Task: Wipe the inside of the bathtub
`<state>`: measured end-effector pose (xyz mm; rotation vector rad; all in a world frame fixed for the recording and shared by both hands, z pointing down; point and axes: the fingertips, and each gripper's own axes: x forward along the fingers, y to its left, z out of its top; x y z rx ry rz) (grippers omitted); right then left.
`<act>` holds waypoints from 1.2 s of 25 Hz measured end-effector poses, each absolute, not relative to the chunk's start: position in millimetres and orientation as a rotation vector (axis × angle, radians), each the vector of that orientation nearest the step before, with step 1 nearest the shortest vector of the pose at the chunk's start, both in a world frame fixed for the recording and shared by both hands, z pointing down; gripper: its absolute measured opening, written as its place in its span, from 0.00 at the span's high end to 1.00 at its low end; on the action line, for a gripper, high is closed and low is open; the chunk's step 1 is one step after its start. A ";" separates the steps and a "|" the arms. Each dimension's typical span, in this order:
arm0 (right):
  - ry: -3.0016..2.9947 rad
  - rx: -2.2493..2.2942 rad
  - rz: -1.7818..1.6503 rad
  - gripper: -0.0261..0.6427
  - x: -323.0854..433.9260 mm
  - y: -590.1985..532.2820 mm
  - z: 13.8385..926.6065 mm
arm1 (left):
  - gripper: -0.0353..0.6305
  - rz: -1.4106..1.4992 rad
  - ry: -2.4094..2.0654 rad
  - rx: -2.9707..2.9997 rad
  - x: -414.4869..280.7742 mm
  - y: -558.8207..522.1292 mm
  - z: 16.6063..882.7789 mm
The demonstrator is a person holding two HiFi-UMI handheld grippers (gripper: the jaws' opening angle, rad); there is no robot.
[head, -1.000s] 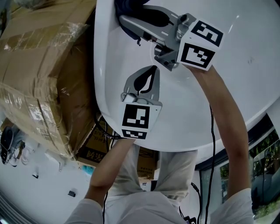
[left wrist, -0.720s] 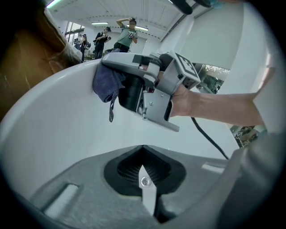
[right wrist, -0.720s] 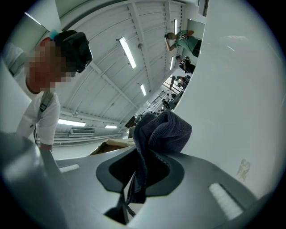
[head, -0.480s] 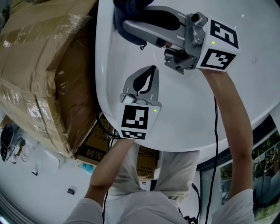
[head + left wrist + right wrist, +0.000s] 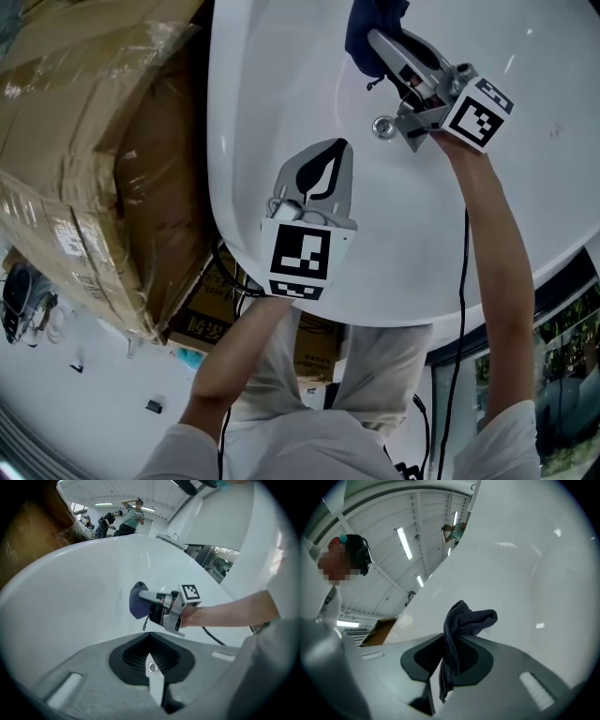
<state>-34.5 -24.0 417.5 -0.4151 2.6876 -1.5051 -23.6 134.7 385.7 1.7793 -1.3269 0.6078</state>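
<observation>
The white bathtub (image 5: 281,84) fills the upper head view. My right gripper (image 5: 373,39) reaches deep into it, shut on a dark blue cloth (image 5: 367,19) that presses against the tub's inner wall. In the right gripper view the cloth (image 5: 465,619) hangs bunched from between the jaws, its top touching the white surface. My left gripper (image 5: 323,157) lies lower, near the tub's rim, jaws shut with nothing in them. The left gripper view looks across the tub's inside at the right gripper (image 5: 164,605) and the cloth (image 5: 136,602).
Large cardboard boxes (image 5: 84,141) wrapped in tape stand against the tub's left side. A small round metal fitting (image 5: 382,125) shows on the tub surface beside the right gripper. Cables run under the tub's rim. People (image 5: 126,517) stand far off in the hall.
My right gripper has carried the cloth to the right and farther into the tub. The left gripper has barely shifted.
</observation>
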 end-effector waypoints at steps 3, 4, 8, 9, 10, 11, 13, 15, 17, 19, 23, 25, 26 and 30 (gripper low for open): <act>2.704 -0.563 -1.574 0.89 -22.4 -18.7 465.6 | 0.95 0.606 -1.323 1.779 -23.8 132.8 389.2; 2.713 -0.615 -1.589 0.89 -18.9 -17.2 480.3 | 0.95 0.605 -1.322 1.777 -24.4 132.5 390.2; 2.692 -0.762 -1.696 0.89 -7.6 -5.4 533.3 | 0.95 0.607 -1.300 1.779 -24.6 133.4 396.0; 2.680 -0.790 -1.724 0.89 -5.6 -2.6 544.1 | 0.95 0.607 -1.296 1.781 -25.2 133.1 397.5; 2.676 -0.817 -1.743 0.89 -3.9 -0.7 553.5 | 0.95 0.605 -1.295 1.782 -26.4 132.4 398.9; 2.681 -0.840 -1.753 0.89 -3.0 0.5 561.8 | 0.95 0.604 -1.297 1.783 -27.9 131.5 400.3; 2.699 -0.865 -1.783 0.89 -3.9 5.0 576.8 | 0.95 0.600 -1.294 1.779 -29.9 130.4 403.4; 2.688 -0.879 -1.828 0.89 -6.7 10.4 590.0 | 0.95 0.594 -1.275 1.775 -29.2 131.1 406.2; 2.649 -0.907 -1.872 0.89 -10.2 13.6 602.0 | 0.95 0.586 -1.252 1.773 -26.4 134.2 406.3; 2.623 -0.943 -1.916 0.89 -13.6 18.2 615.3 | 0.95 0.585 -1.233 1.778 -22.9 138.1 405.4; 2.638 -0.976 -1.980 0.89 -21.1 31.9 638.4 | 0.95 0.588 -1.197 1.799 -19.8 141.8 405.2; 2.648 -0.971 -2.017 0.89 -24.4 39.4 648.4 | 0.95 0.592 -1.193 1.802 -21.5 143.6 406.7; 2.641 -0.978 -2.039 0.89 -25.6 41.3 653.2 | 0.95 0.591 -1.196 1.796 -23.2 144.1 408.1; 2.624 -0.960 -2.083 0.89 -37.7 45.3 658.7 | 0.95 0.589 -1.201 1.787 -27.5 143.5 411.2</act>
